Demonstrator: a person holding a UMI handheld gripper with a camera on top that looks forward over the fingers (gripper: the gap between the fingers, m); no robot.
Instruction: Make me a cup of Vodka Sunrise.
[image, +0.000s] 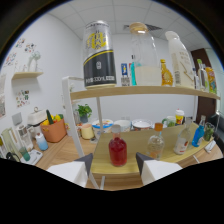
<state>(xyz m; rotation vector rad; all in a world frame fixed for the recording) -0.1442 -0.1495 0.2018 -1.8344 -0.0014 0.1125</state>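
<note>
On the lower wooden shelf (150, 156), just ahead of the gripper (114, 161) whose two fingers stand apart and empty, sits a small round bottle of red liquid (118, 149), probably glass, heavy, slippery and breakable, best gripped around its wide belly.

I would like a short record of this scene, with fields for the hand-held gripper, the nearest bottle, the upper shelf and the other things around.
hand-held gripper: open, holding nothing
nearest bottle: small round bottle of red liquid with a pale cap, upright on the wooden counter, just ahead of the fingers and between their lines
beside it: small clear glass bottle with an orange cap
upper shelf: tall black and yellow can, large clear jug, white plastic bottle
far side: orange bucket, small green potted plant
</note>
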